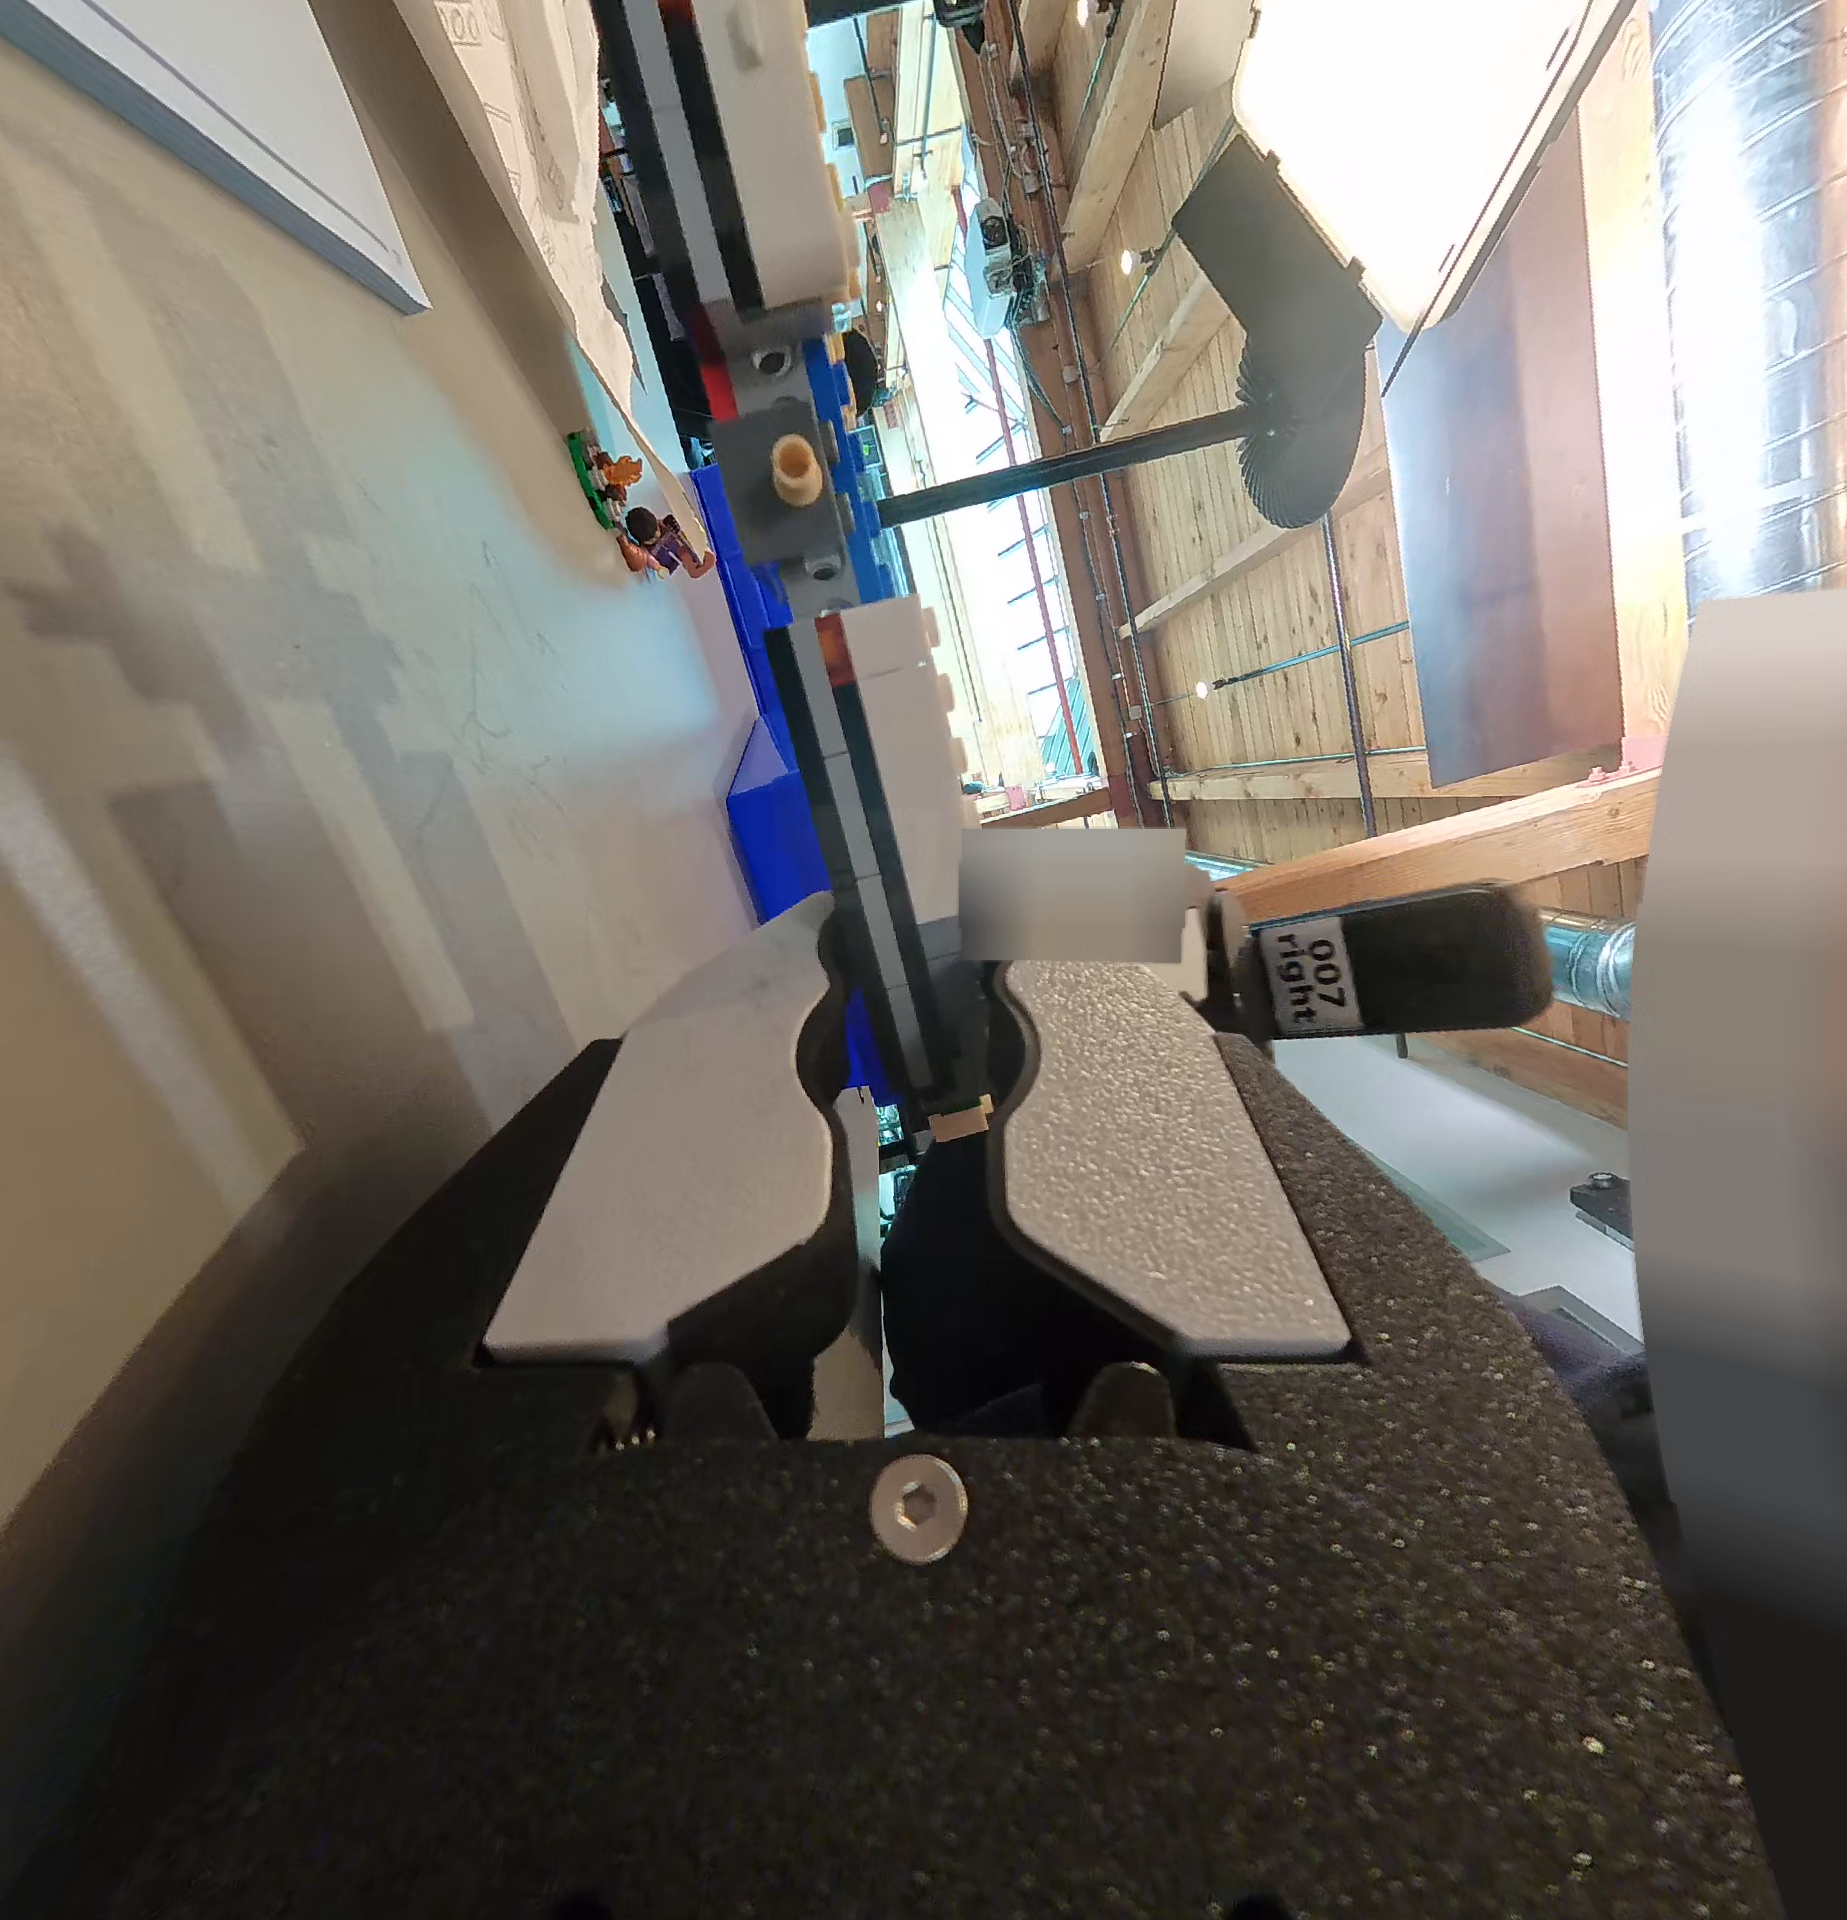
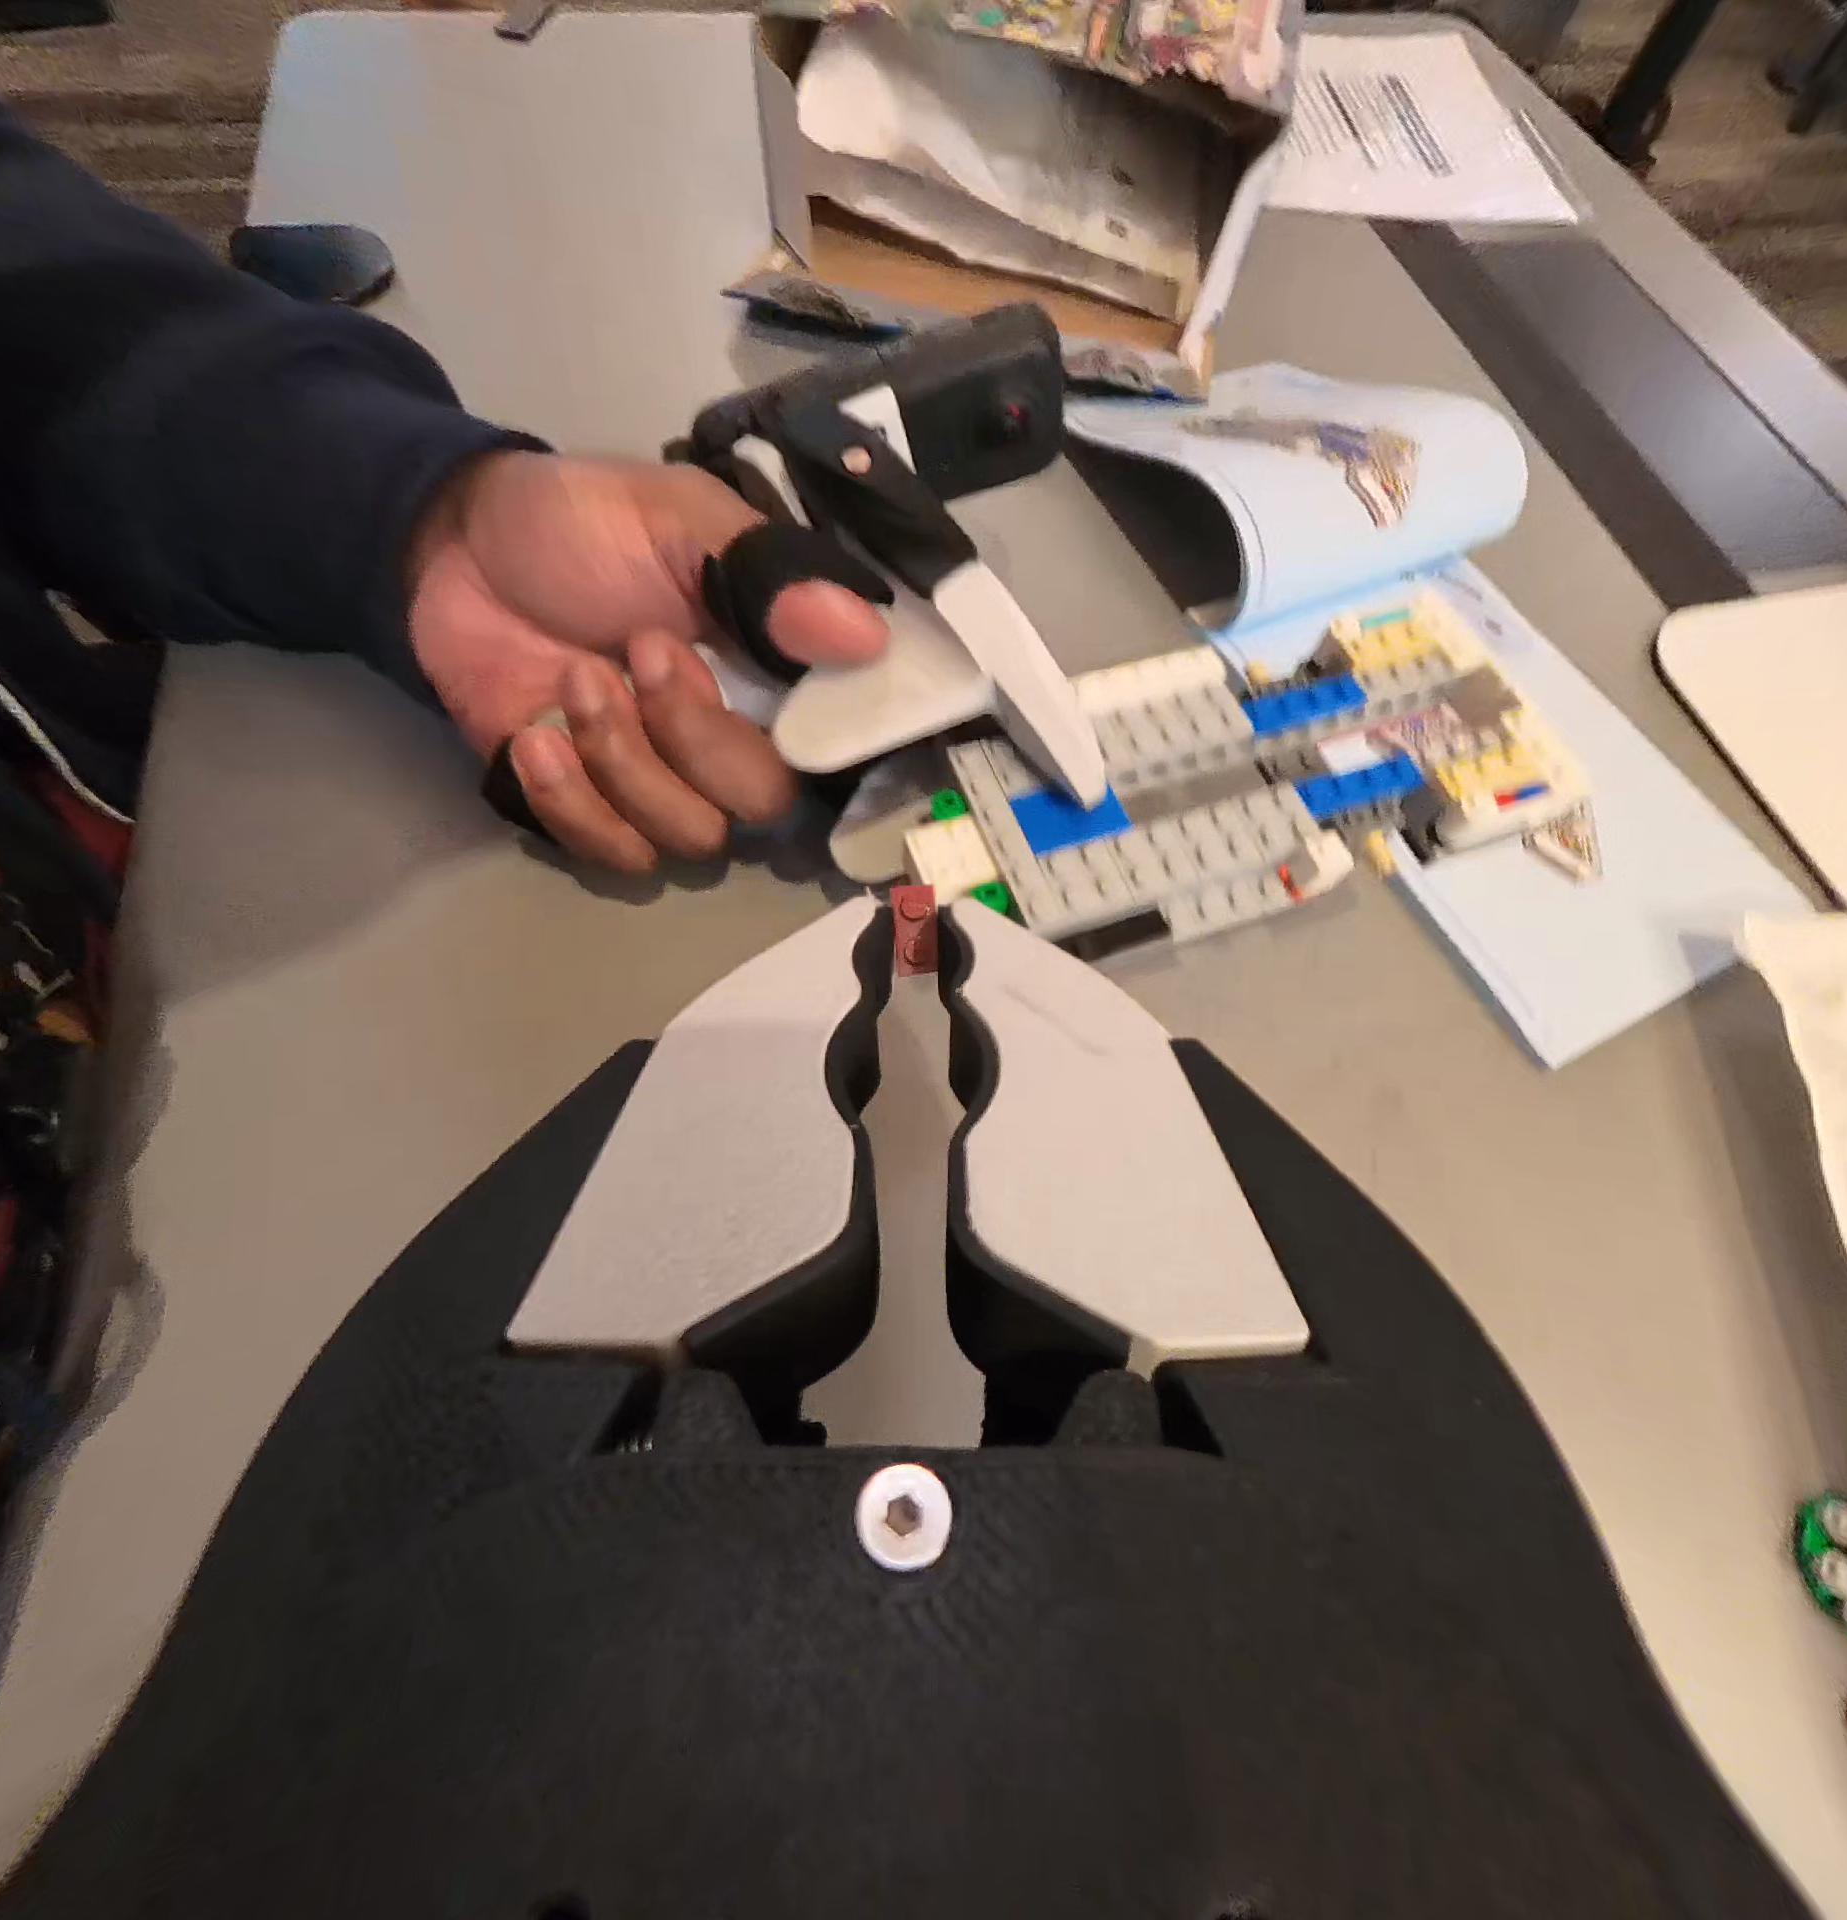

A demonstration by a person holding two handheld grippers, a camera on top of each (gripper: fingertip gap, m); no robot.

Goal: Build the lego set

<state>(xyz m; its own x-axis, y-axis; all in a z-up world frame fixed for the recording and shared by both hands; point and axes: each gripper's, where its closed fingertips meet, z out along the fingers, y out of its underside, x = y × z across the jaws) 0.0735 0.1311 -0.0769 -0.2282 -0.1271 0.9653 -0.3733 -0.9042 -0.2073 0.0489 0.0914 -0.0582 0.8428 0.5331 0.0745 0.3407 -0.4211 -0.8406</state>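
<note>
Looking along your right gripper, you see its pads clamped on a small dark-red two-stud brick, just short of the brick model on the grey table. Only this view shows your hand working the left gripper, clamped on the model's end. Your left view, rolled sideways, shows the model edge-on between its fingers, plus timber ceiling, metal duct, and toy figures on the table.
</note>
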